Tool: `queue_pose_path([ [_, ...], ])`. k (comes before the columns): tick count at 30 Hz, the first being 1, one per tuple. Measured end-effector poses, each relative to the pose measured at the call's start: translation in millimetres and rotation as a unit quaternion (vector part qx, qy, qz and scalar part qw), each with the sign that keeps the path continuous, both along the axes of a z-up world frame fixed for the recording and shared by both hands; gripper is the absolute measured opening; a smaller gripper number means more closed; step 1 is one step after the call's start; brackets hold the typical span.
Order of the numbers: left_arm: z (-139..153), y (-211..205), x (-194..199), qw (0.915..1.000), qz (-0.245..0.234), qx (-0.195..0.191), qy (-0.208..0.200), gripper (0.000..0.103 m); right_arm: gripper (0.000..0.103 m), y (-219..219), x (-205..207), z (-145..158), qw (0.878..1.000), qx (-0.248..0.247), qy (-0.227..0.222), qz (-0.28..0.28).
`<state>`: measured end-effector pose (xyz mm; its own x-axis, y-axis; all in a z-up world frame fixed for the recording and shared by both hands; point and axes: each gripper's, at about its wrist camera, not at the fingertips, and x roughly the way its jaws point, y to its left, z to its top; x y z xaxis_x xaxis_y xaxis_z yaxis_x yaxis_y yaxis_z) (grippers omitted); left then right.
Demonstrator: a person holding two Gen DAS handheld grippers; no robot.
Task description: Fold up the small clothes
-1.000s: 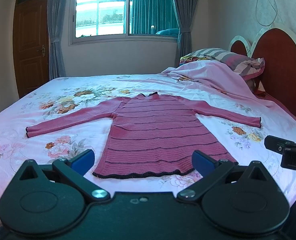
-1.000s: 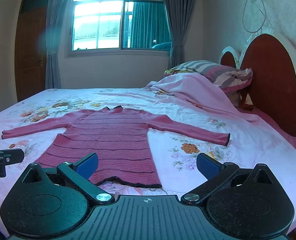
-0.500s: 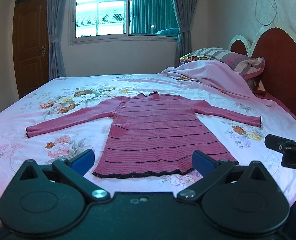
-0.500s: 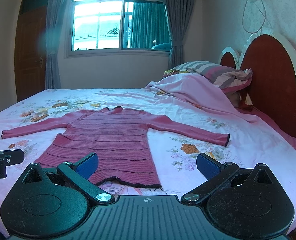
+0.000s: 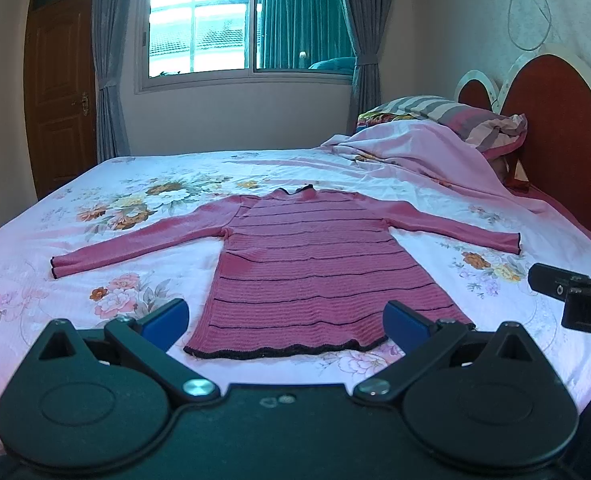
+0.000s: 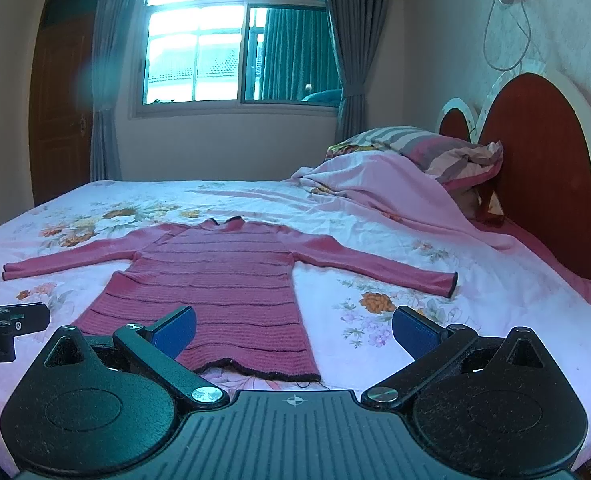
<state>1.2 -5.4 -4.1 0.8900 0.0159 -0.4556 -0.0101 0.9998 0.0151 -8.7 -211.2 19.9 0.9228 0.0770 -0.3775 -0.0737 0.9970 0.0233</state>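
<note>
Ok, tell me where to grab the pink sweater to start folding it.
Pinch each cuff: left tool on the left cuff, right tool on the right cuff, coming from the outer sides. The sweater lies flat, sleeves spread wide, cuffs free at the edges.

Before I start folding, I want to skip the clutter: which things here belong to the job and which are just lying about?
For the job:
pink sweater, spread flat on the bed
left claw, open
right claw, open

Just lying about:
striped pillow
pink blanket, bunched near the headboard
flowered bedsheet
</note>
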Motion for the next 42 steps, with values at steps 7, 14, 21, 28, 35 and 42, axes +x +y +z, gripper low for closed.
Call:
queue_pose_path([
  [7, 2.1, -0.6, -0.8, 1.0, 0.001, 0.001, -0.002, 0.102, 0.103, 0.0, -1.2, 0.4, 1.0, -0.001, -0.001, 0.001],
  [14, 2.0, -0.7, -0.7, 1.0, 0.0, 0.001, -0.002, 0.102, 0.103, 0.6, -2.1, 1.1, 1.0, -0.001, -0.002, 0.001],
  [21, 2.8, -0.9, -0.6, 1.0, 0.0, 0.002, -0.001, 0.102, 0.103, 0.7, -2.3, 1.3, 1.0, -0.001, -0.003, 0.001],
  [28, 2.7, -1.1, -0.8, 1.0, -0.001, 0.001, -0.002, 0.102, 0.103, 0.4, -2.7, 1.2, 1.0, -0.001, -0.002, 0.0],
  [35, 3.1, -3.2, -0.1, 1.0, 0.001, 0.005, -0.001, 0.102, 0.103, 0.4, -2.8, 2.0, 1.0, 0.0, -0.002, 0.001],
  [42, 1.6, -3.8, 0.4, 1.0, 0.003, 0.007, -0.001, 0.102, 0.103, 0.6, -3.3, 1.7, 1.0, 0.002, -0.002, 0.002],
])
